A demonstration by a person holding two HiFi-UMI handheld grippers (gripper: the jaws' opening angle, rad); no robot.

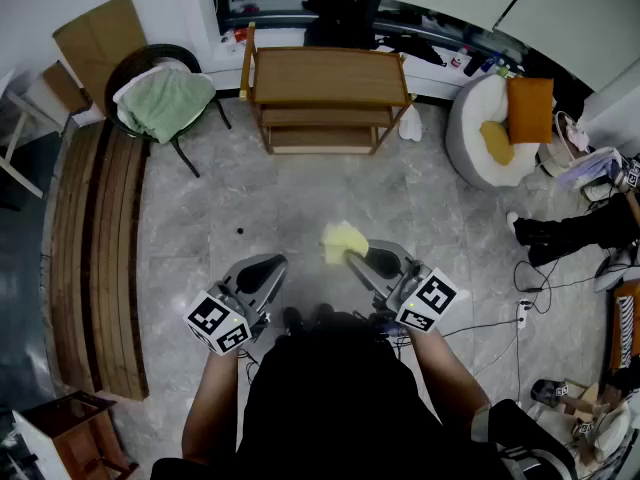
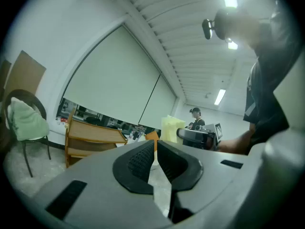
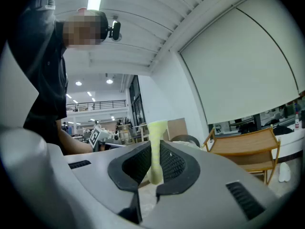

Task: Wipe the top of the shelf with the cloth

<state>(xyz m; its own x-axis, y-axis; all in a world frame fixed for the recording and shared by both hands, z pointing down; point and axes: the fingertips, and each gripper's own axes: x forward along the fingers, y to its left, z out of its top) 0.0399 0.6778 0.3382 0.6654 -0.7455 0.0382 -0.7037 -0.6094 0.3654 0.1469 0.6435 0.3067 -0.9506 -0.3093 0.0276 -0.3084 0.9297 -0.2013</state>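
A wooden shelf (image 1: 325, 76) with a bare top stands across the floor by the far wall; it also shows in the left gripper view (image 2: 93, 133) and the right gripper view (image 3: 248, 143). My right gripper (image 1: 358, 259) is shut on a yellow cloth (image 1: 344, 240), which sticks up between its pads (image 3: 155, 147). The cloth (image 2: 171, 128) also shows in the left gripper view. My left gripper (image 1: 268, 268) is shut with nothing between its jaws (image 2: 155, 159). Both grippers are held low in front of the person, well short of the shelf.
A chair with a green cloth (image 1: 162, 100) stands left of the shelf, next to a long wooden bench (image 1: 95, 248). A white beanbag with orange cushions (image 1: 500, 128) sits right of the shelf. Cables and shoes (image 1: 560, 236) lie at the right.
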